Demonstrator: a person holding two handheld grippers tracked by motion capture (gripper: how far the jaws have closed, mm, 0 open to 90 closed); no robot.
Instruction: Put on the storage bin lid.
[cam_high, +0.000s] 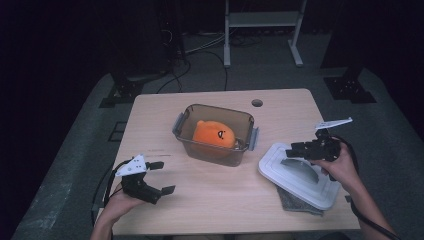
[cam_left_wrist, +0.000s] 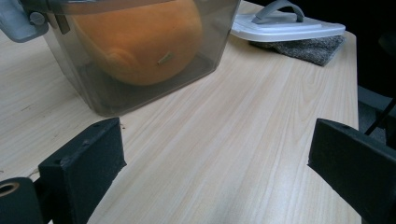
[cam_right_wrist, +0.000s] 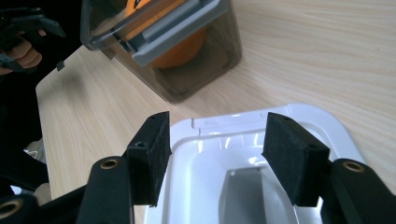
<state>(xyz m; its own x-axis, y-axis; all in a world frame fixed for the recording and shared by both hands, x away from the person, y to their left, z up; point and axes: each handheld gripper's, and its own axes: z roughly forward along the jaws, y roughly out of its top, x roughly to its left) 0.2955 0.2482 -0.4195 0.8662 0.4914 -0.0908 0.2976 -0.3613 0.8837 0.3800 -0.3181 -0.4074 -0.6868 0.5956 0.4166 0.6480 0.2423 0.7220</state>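
Note:
A smoky clear container (cam_high: 248, 125) stands at the table's middle with an orange plush toy (cam_high: 214, 134) inside it. Its white lid (cam_high: 280, 167) with a grey handle (cam_high: 300, 169) lies flat at the right on a grey cloth (cam_high: 299, 205). My right gripper (cam_high: 291, 151) hovers open just over the lid's near end; in the right gripper view the jaws (cam_right_wrist: 217, 154) stand either side of the handle (cam_right_wrist: 247, 186) without touching it. My left gripper (cam_high: 162, 177) rests open and empty near the front left, pointing at the container (cam_left_wrist: 98, 93) and toy (cam_left_wrist: 140, 42).
The wooden table (cam_high: 225, 200) has a round cable hole (cam_high: 257, 103) at the back. Grey latches (cam_high: 254, 138) stick out from the container's ends. A metal stand (cam_high: 262, 20) and cables sit on the dark floor beyond.

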